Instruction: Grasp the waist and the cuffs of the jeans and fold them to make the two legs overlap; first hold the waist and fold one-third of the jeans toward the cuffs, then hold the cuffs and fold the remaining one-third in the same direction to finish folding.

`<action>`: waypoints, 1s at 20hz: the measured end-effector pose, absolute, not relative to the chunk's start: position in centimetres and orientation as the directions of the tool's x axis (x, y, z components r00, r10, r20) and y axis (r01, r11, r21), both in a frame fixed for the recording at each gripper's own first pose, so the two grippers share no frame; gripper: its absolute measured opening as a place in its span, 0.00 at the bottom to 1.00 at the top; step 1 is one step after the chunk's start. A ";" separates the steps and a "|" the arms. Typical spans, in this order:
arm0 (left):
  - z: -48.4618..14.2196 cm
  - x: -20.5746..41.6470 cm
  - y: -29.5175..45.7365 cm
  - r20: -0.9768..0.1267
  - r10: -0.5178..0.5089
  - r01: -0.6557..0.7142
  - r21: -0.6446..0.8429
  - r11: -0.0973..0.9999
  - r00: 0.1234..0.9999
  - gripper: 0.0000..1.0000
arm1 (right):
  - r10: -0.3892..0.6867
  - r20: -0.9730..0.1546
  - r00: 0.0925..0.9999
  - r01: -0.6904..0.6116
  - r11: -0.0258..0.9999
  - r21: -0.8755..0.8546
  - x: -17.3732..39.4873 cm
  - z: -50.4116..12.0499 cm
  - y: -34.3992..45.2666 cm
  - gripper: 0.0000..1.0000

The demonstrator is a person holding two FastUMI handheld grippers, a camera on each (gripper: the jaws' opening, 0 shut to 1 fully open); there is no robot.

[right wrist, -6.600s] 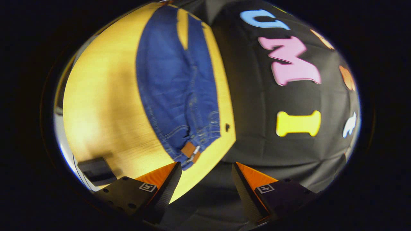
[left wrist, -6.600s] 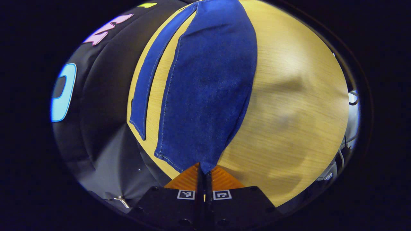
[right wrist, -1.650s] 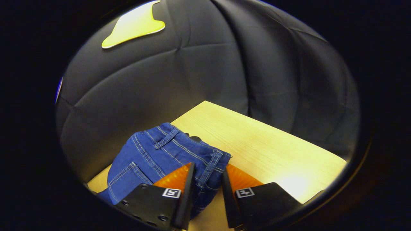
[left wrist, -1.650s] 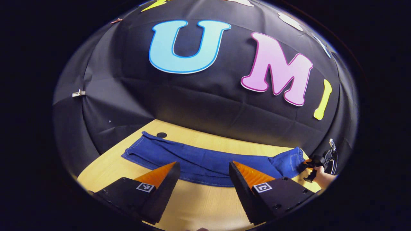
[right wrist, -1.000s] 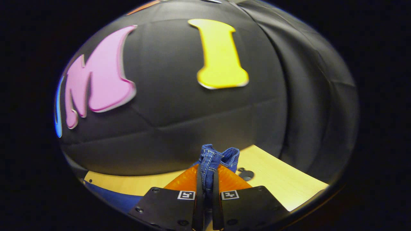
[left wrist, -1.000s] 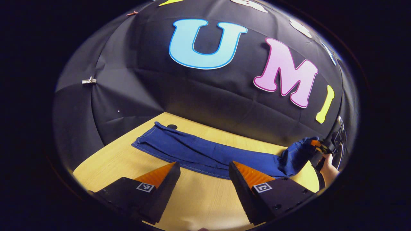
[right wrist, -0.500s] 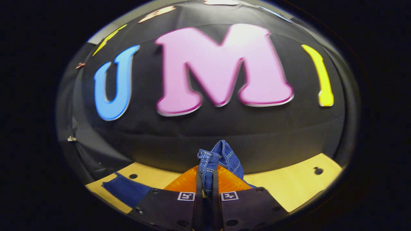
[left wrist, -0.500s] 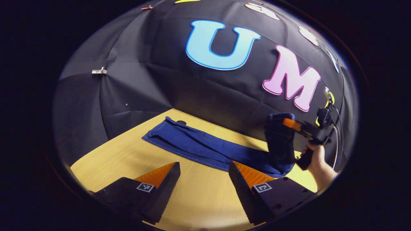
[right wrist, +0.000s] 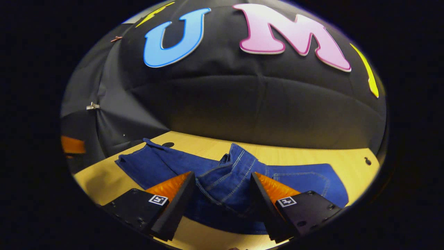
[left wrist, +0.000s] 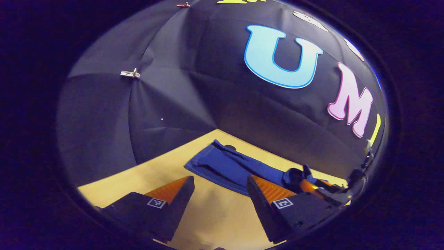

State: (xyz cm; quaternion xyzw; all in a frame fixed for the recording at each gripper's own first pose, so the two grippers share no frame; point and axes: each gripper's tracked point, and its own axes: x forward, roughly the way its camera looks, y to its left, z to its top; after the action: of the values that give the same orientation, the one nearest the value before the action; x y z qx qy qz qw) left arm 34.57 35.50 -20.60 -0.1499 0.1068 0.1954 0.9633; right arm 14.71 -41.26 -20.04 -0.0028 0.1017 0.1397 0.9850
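Note:
The blue jeans [right wrist: 159, 163] lie along the wooden table [right wrist: 312, 154] with the legs stacked. Their waist end [right wrist: 236, 170] is folded back over the legs toward the cuffs [right wrist: 133, 160] and lies rumpled, seams up. My right gripper [right wrist: 222, 177] is open just above that waist, one finger on each side, not pressing it. In the left gripper view the jeans [left wrist: 222, 165] stretch from the cuffs toward the right gripper [left wrist: 322, 189] at the far right. My left gripper [left wrist: 220, 178] hovers open over bare table [left wrist: 145, 177] in front of the legs.
The black cloth wall [right wrist: 242, 104] closes in the table's far side. Small dark holes [right wrist: 367, 160] dot the tabletop near its back edge. A metal clip [left wrist: 130, 73] holds the cloth on the left. An orange shape [right wrist: 73, 145] sits at the left edge of the right gripper view.
The right gripper carried the waist up and over toward the cuffs, lowered it onto the legs and opened, letting it go. The left gripper stayed open and turned slightly.

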 end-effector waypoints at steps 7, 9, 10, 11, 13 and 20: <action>-25.1 44.3 40.4 -0.388 0.376 -0.470 -0.185 0.863 0.842 0.96 | 0.223 -0.122 0.967 -0.221 0.975 0.031 8.8 -16.4 -45.2 0.97; -26.1 46.0 41.6 -0.392 0.385 -0.478 -0.173 0.861 0.835 0.96 | 0.220 -0.133 0.966 -0.218 0.975 0.032 7.3 -16.5 -46.8 0.97; -26.8 47.0 41.7 -0.404 0.359 -0.458 -0.180 0.870 0.841 0.95 | 0.218 -0.140 0.966 -0.216 0.976 0.034 6.5 -16.8 -47.4 0.97; -27.8 47.2 42.2 -0.426 0.361 -0.467 -0.176 0.866 0.830 0.96 | 0.221 -0.154 0.963 -0.219 0.975 0.030 5.9 -17.6 -47.8 0.97; -29.6 47.5 42.5 -0.469 0.386 -0.503 -0.151 0.851 0.794 0.96 | 0.201 -0.213 0.956 -0.199 0.980 0.029 4.9 -19.8 -49.1 0.97; -29.5 47.3 41.5 -0.527 0.336 -0.430 -0.062 0.901 0.781 0.94 | 0.194 -0.293 0.936 -0.174 0.980 0.092 3.1 -22.2 -49.8 0.98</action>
State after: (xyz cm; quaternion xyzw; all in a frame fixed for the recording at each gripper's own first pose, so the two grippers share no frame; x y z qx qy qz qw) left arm 47.32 41.54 -29.48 -0.0897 0.2611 0.2038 0.9393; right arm 3.09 -49.76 -22.23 0.0325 0.1520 0.0935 0.9834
